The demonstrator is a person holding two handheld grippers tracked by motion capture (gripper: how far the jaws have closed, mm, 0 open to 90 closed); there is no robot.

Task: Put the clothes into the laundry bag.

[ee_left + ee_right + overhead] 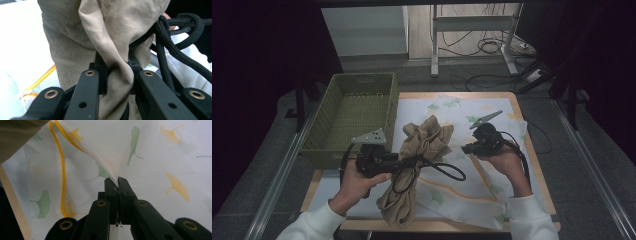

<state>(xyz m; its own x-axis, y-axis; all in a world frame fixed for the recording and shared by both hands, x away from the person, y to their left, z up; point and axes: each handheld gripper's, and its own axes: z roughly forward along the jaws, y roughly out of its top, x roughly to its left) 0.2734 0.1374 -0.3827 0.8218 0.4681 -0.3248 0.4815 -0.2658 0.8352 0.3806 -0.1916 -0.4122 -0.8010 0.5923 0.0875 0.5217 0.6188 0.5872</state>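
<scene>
A crumpled beige garment (424, 140) hangs bunched above the table's middle. My left gripper (406, 162) points right and is shut on a fold of it; in the left gripper view the beige garment (110, 37) is pinched between the jaws of this left gripper (117, 68). A white cloth with a leaf print (452, 107) covers the table. My right gripper (465, 148) points left and is shut on a raised peak of it; the right gripper view shows that leaf-print cloth (150, 157) pulled up into the right gripper (118, 181).
A green woven basket (357, 80) stands at the back left, beside the cloth. The left gripper's black cable (447, 170) loops in front of the garment. The wooden table edge (539, 170) runs along the right. Desk legs and cables lie on the floor beyond.
</scene>
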